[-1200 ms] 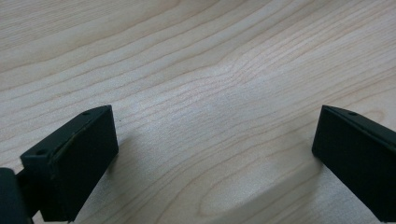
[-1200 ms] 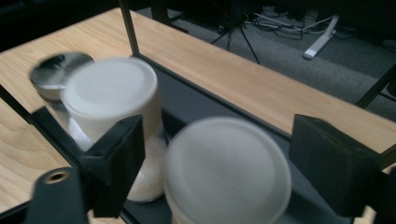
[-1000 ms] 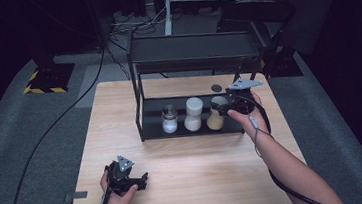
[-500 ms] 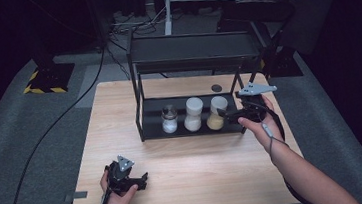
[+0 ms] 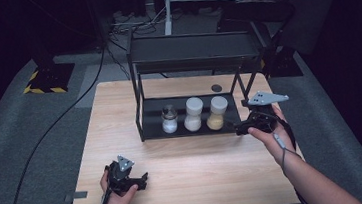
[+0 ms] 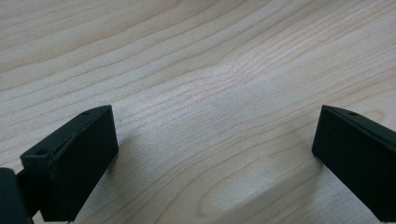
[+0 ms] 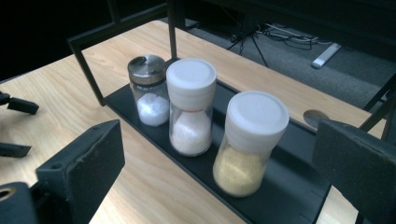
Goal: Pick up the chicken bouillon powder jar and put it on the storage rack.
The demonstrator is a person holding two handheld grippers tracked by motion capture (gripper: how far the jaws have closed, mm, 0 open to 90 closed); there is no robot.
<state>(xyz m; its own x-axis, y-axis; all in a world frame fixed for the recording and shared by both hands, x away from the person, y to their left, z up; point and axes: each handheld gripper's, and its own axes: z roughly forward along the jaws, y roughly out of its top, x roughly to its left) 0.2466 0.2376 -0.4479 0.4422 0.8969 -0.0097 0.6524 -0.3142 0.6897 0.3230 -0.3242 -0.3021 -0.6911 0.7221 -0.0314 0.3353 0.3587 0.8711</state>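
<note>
Three jars stand in a row on the lower shelf of a black rack: a silver-lidded jar of white grains, a white-lidded jar of white powder and a white-lidded jar of yellowish powder. My right gripper hovers just right of the shelf's end and points at the jars. Its jaws have just been opening, and they stand open and apart from the yellowish jar. My left gripper rests open on the bare wood at the front left.
The rack's top shelf overhangs the jars, with upright posts at each corner. A small dark disc lies on the table behind the rack. A black cable crosses the grey floor to the left.
My right gripper has drawn back from the yellowish jar, to the right and toward the near edge, with its jaws spread wider. The jar stays on the shelf. The left gripper has kept still.
</note>
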